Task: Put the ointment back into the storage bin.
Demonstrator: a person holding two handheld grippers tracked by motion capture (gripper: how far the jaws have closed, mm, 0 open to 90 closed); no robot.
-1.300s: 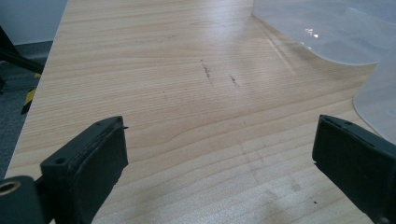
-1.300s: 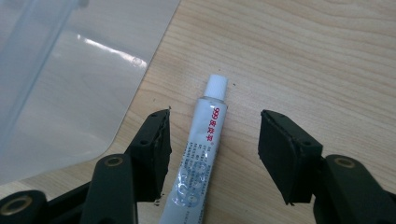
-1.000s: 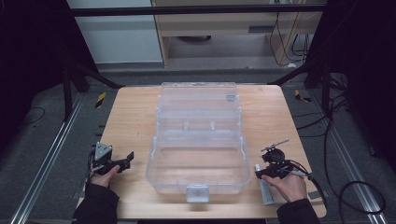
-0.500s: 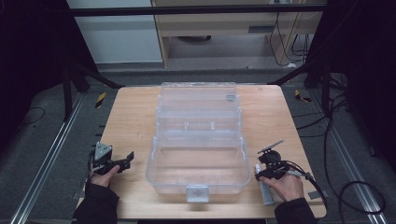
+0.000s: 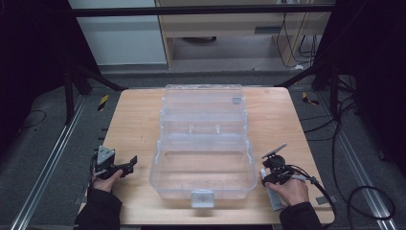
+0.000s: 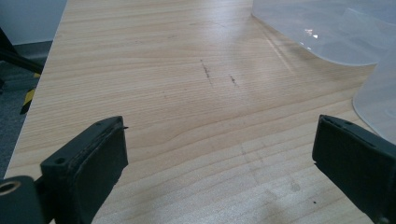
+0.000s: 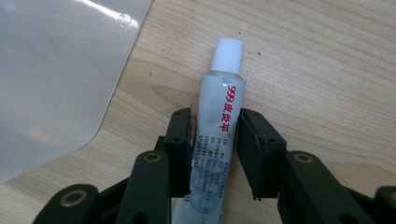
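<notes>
Near the table's right edge, my right gripper has just been closing and now clamps the ointment tube lying beside the clear box. I should squeeze lightly and lift level. My left gripper waits with jaws apart.

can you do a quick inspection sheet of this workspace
surface: wooden table, faint scuff marks
job's things: white-capped tube lying flat beside the open clear plastic case
clutter: nothing seen
grippers: right gripper jaws have just been closing, pads now against the tube; left gripper open over bare wood
cables: one trails from the right gripper; more on the floor at right
surroundings: dark frame posts, grey floor, cabinet behind
</notes>
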